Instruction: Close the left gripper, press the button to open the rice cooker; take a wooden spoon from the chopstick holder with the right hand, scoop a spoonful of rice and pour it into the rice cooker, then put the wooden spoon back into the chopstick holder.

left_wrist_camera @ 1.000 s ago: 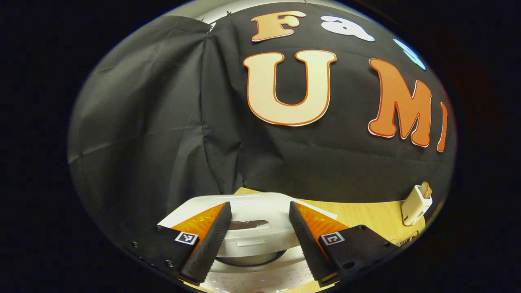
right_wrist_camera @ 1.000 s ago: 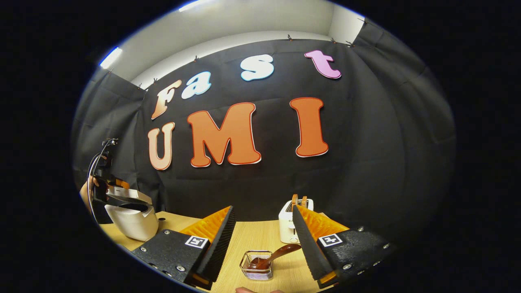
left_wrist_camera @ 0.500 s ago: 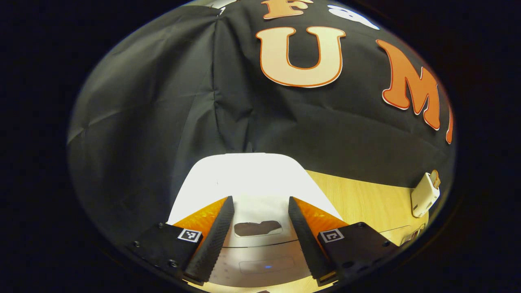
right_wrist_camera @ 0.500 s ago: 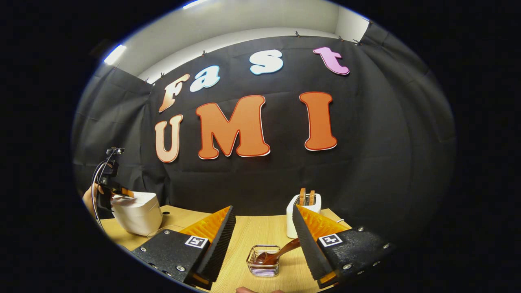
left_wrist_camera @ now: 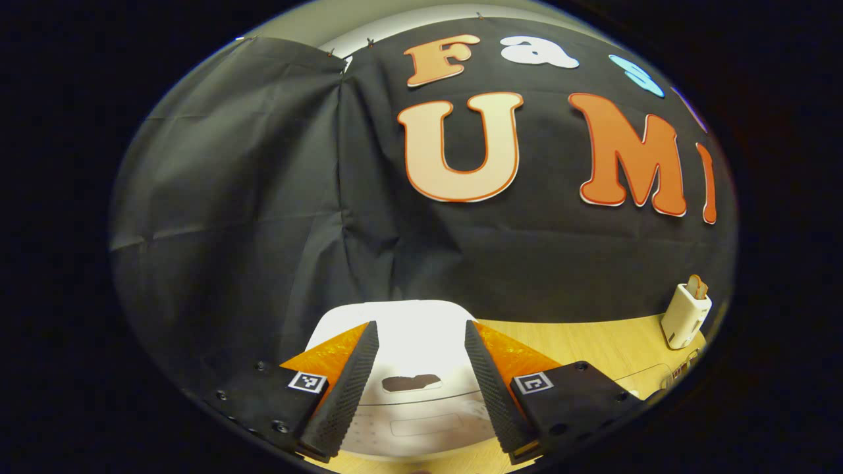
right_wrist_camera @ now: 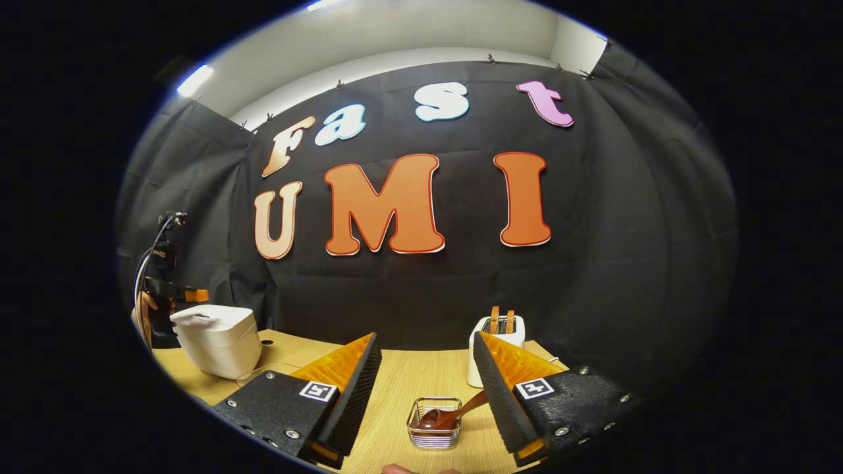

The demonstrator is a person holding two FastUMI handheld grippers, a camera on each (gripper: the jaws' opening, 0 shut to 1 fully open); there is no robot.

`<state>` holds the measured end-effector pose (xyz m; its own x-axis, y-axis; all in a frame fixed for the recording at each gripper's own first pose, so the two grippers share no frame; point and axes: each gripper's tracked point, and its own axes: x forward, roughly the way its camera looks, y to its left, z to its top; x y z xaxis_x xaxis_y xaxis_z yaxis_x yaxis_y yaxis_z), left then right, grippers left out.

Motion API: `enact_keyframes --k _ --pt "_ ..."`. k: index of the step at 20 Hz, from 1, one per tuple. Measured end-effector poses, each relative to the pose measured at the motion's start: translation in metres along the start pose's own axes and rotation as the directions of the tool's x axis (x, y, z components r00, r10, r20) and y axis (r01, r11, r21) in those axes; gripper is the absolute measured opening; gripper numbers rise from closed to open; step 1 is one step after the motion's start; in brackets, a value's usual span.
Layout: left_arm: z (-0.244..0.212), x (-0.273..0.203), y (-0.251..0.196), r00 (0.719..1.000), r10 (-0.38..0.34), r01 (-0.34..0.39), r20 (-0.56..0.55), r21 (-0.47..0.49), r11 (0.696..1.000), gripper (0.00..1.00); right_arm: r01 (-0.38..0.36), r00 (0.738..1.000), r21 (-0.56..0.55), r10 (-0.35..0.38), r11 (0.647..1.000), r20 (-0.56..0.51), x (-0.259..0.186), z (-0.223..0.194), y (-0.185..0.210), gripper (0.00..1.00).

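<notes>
Looking along my left tongs (left_wrist_camera: 416,388), I see their 2 fingers spread apart with nothing between them, hanging just above the white rice cooker (left_wrist_camera: 408,342), whose lid is down. Its front panel is blurred and partly cut off at the bottom, so I cannot make out the button. The right gripper view gives me what this one lacks: the cooker (right_wrist_camera: 216,337) whole, standing at the far left of the counter (right_wrist_camera: 408,382), with the left tongs (right_wrist_camera: 188,296) hanging over its top and a hand (right_wrist_camera: 141,316) half hidden behind them.

My right tongs (right_wrist_camera: 427,395) are also spread apart, empty, above a small wire-and-glass dish (right_wrist_camera: 434,422) holding 1 wooden spoon (right_wrist_camera: 454,413); its handle end disappears behind the right finger. I count 1 white toaster (right_wrist_camera: 495,345) with 2 slices; in the left gripper view the toaster (left_wrist_camera: 685,316) is tiny at the edge. I cannot pick out rice.
</notes>
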<state>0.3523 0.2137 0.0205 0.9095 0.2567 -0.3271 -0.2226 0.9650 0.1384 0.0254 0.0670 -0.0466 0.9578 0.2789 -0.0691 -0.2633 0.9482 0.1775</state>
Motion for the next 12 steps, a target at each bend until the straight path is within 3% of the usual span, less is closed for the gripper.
enact_keyframes --k 9,10,12 --pt "0.04 -0.03 -0.042 0.964 -0.145 0.145 0.221 0.019 0.989 0.93 0.019 0.998 -0.053 -0.016 0.998 0.053 -0.01 0.004 0.01 0.83" --pt "0.043 -0.033 -0.045 0.96 -0.155 0.152 0.233 0.031 0.988 0.93 0.02 0.998 -0.06 -0.016 0.998 0.056 -0.012 0.004 0.012 0.88" --pt "0.047 -0.042 -0.053 0.948 -0.177 0.164 0.263 0.071 0.984 0.93 0.025 0.998 -0.069 -0.02 0.997 0.064 -0.014 0.004 0.013 0.83"
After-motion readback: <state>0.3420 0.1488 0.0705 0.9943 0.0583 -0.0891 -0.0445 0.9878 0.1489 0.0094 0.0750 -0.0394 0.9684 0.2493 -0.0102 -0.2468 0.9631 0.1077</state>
